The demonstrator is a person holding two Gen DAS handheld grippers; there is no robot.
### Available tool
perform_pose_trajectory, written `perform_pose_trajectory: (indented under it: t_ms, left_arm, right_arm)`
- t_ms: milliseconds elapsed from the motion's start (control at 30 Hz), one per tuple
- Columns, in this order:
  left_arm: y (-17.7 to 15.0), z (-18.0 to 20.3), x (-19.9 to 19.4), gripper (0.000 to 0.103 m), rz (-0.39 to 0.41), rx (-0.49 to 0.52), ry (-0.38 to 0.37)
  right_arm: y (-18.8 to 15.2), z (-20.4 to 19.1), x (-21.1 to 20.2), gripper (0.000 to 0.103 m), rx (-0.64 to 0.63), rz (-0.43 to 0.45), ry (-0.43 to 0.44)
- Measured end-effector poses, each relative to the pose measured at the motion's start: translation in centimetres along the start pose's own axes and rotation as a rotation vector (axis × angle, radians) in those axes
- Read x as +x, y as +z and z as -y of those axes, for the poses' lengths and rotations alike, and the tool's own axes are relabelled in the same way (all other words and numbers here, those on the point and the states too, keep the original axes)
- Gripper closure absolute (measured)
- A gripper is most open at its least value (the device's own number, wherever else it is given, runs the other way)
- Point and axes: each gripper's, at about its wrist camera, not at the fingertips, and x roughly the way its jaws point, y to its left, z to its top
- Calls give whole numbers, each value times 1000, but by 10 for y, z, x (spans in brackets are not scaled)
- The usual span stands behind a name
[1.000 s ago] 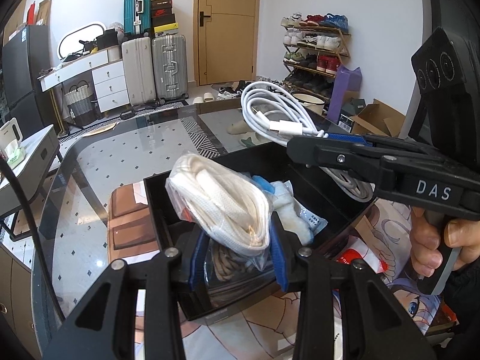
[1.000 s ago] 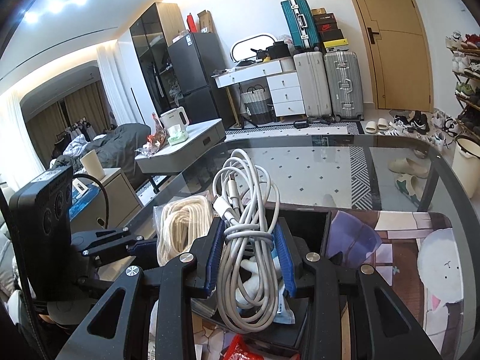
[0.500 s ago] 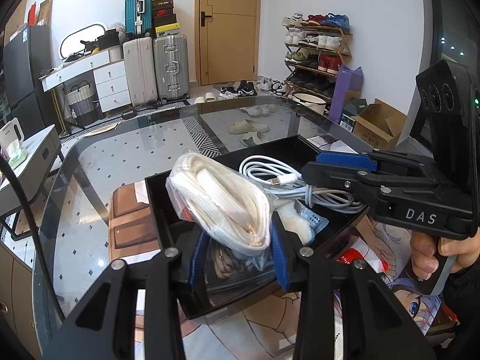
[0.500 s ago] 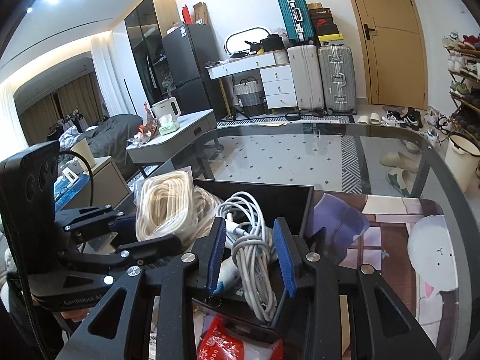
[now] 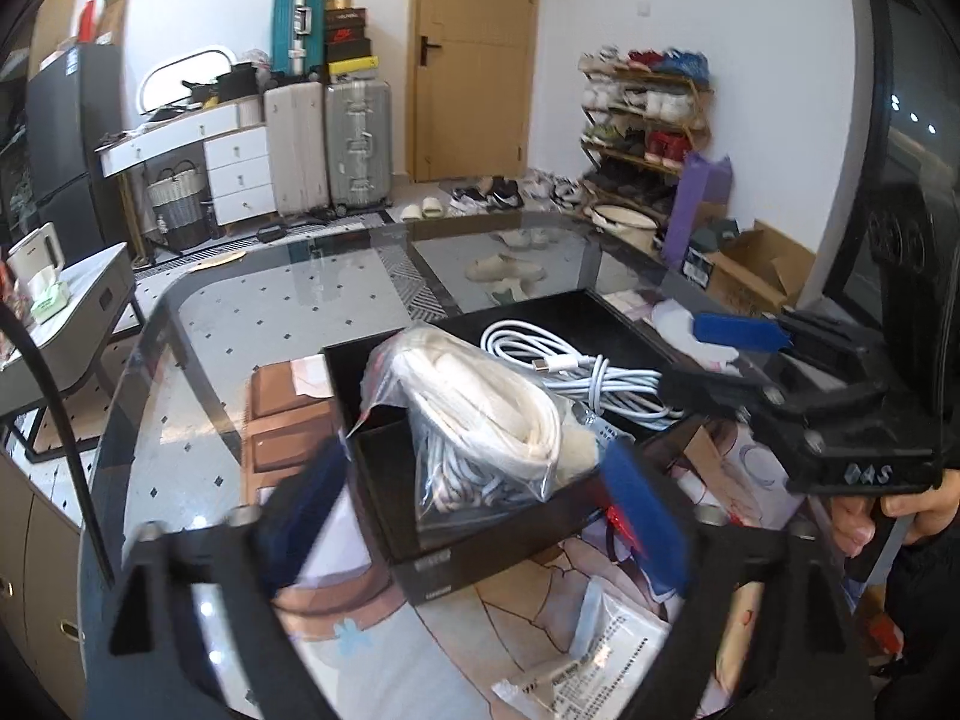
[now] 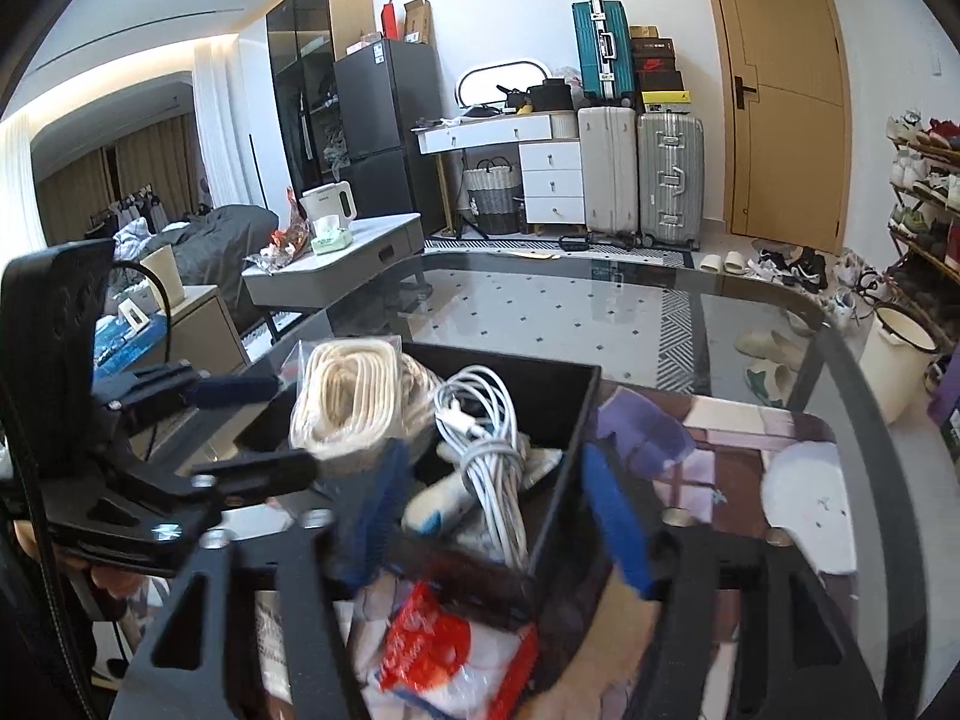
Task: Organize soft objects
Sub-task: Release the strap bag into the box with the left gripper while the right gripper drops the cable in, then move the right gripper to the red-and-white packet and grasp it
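A black box [image 5: 456, 564] stands on the glass table. A clear bag of cream-white laces [image 5: 480, 414] rests in its near side; it also shows in the right wrist view [image 6: 354, 396]. A coiled white cable [image 5: 576, 369] lies in the box behind it, seen too in the right wrist view [image 6: 486, 438]. My left gripper [image 5: 474, 510] is open, jaws wide, just short of the bag. My right gripper [image 6: 492, 516] is open, just behind the cable, and shows at the right of the left wrist view [image 5: 738, 348].
A red-and-white packet [image 6: 450, 648] and a white printed sachet [image 5: 588, 654] lie on the illustrated mat [image 5: 540, 588] in front of the box. A brown pad [image 5: 282, 414] lies left of it. The glass table [image 6: 540, 312] stretches beyond.
My right gripper lowered the white cable into the box and opened off it. My left gripper opened and let go of the bag of laces, which now rests in the box.
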Motion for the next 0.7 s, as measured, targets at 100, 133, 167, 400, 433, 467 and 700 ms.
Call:
perform_pose_trajectory:
  t_ms: [100,133,167,400,433,467,700]
  left_arm:
    - [-4,-2,-12,2,21,-27,-10]
    - [-5,-3,-14,0,24,-34,-14]
    - [-7,-3,-16,0,28,-40,-16]
    - [-24,1,-26,0,36,-64,30]
    - [-26,1,-28,0,39,-66,36]
    - [-28,2,-29,0,39,-67,38]
    - [-47,10,-24,0,17,-70,52]
  right_arm:
    - [-8,2,-12,14,1,4,-2]
    - [-10,2,-14,12,4,1,-9]
    - [-13,3,-16,7,10,-2,-16]
    - [-24,5,-20,1,54,-28,-22]
    - [-26,5,-20,1,57,-34,-26]
    - [-28,5,-20,1,61,-41,-29]
    - [-45,2,-19,1,66,-91,-25]
